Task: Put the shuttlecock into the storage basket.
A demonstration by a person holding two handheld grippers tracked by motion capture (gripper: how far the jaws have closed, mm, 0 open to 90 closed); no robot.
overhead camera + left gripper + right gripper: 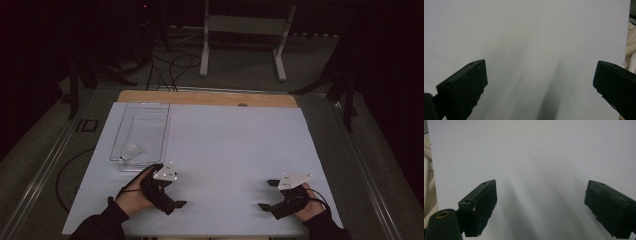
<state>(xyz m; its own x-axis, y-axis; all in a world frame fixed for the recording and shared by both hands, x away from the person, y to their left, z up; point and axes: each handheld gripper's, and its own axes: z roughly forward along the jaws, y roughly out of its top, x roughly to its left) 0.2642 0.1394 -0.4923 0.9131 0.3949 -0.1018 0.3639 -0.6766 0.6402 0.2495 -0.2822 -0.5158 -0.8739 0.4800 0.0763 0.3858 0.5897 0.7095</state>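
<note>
White board (235,150) covering a wooden tabletop (207,97), whose far edge remains exposed. Clear plastic tray (150,112) at the board's left, holding a small white object (131,151), not identifiable. White metal stand (245,30) and floor cables (172,67) beyond.

a lab or recording studio, dimly lit. a white surface (240,150) laid over a wooden board (207,98) stands on grey carpet (240,65), ringed by dark curtains. black tripod legs (345,85) stand at both sides, cables (167,70) trail across the floor, and a white metal frame (245,30) stands behind.
</note>
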